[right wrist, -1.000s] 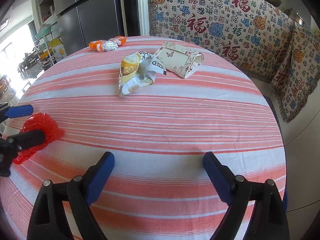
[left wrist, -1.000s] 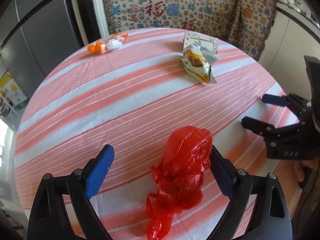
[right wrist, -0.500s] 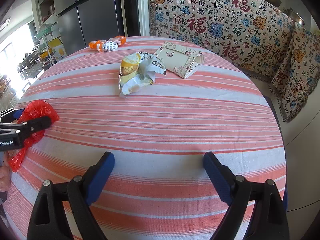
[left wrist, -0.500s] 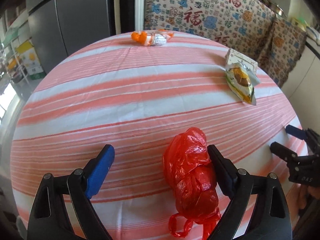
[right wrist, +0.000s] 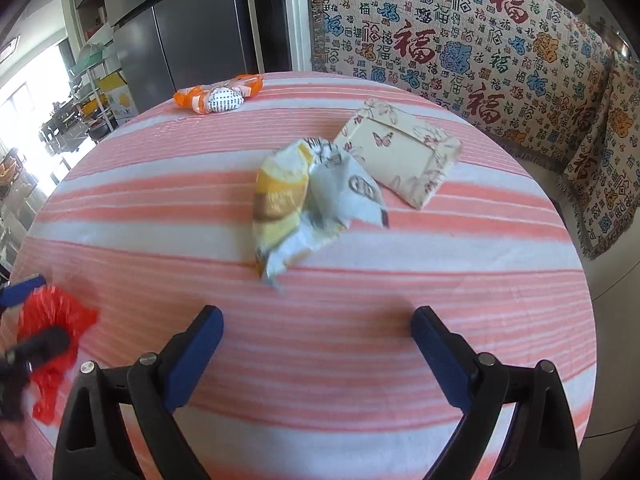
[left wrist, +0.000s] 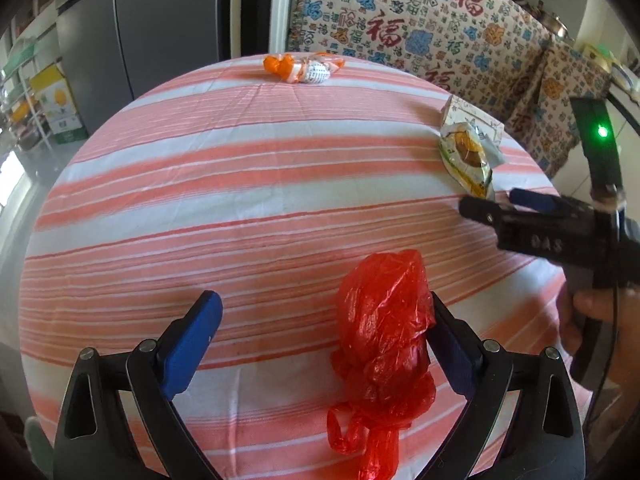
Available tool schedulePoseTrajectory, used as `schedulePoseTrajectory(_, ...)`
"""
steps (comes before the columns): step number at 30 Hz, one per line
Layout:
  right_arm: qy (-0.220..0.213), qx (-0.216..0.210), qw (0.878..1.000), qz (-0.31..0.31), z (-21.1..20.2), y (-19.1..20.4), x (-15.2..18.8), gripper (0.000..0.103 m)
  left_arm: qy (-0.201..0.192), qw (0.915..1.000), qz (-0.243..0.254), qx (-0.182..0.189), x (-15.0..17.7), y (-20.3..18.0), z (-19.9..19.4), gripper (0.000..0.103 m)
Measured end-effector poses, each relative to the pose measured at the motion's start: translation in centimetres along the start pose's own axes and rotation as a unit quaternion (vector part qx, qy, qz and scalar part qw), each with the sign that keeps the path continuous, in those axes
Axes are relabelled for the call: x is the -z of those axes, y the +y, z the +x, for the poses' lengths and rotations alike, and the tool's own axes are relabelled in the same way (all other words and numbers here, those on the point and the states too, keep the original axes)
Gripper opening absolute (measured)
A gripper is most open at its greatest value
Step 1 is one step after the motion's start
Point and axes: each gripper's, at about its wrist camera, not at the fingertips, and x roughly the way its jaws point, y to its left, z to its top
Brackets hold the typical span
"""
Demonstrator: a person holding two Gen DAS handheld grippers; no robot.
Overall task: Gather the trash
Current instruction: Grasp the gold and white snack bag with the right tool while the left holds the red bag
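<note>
A crumpled red plastic bag (left wrist: 386, 332) lies on the striped round table (left wrist: 240, 200), between my left gripper's (left wrist: 324, 320) open fingers and against the right one. It also shows at the left edge of the right wrist view (right wrist: 52, 324). A yellow-white snack wrapper (right wrist: 308, 200) lies mid-table, ahead of my open, empty right gripper (right wrist: 316, 332); it shows in the left wrist view (left wrist: 468, 156) too. An orange-white wrapper (right wrist: 218, 94) lies at the far edge.
A cream butterfly-patterned pouch (right wrist: 400, 156) lies just behind the snack wrapper. A patterned throw (right wrist: 460, 40) covers a sofa behind the table. A dark fridge (right wrist: 192, 24) stands at the back left.
My right gripper has moved forward toward the snack wrapper. My left gripper has swung round the red bag, which now sits against its right finger.
</note>
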Motion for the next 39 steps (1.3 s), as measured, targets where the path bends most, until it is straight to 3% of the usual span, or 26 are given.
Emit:
schedulePoseTrajectory(3, -0.011, 0.0, 1.0, 0.007, 1.4, 0.5, -2.0, 0.095, 0.003, 1.0, -0.002, 0.002, 0.0, 0.1, 0.1, 0.098)
schedulePoseTrajectory(5, -0.024, 0.024, 0.999, 0.0, 1.5, 0.8, -2.3, 0.062, 0.002, 1.0, -0.003, 0.003, -0.1, 0.2, 0.1, 0.098)
schedulePoseTrajectory(7, -0.028, 0.015, 0.999, -0.004, 1.0, 0.8, -2.0, 0.048, 0.001, 0.9999, -0.007, 0.008, -0.2, 0.4, -0.1, 0.098)
schedulePoseTrajectory(14, -0.015, -0.019, 0.998, -0.057, -3.4, 1.3, 4.0, 0.047, 0.004, 1.0, 0.001, 0.0, 0.4, -0.2, 0.2, 0.098)
schedulePoseTrajectory(19, -0.035, -0.018, 0.998, -0.053, -5.9, 1.1, 8.1, 0.049, -0.007, 0.9966, 0.058, -0.058, 1.5, -2.2, 0.9, 0.103)
schedulePoseTrajectory(23, -0.039, -0.012, 0.998, -0.04, -5.9, 1.0, 8.1, 0.053, -0.01, 0.9971, 0.053, -0.053, 1.7, -2.0, 0.7, 0.103)
schedulePoseTrajectory(39, -0.04, -0.007, 0.998, -0.04, -5.8, 1.1, 8.1, 0.055, -0.006, 0.9972, 0.056, -0.05, 1.7, -1.9, 0.7, 0.103)
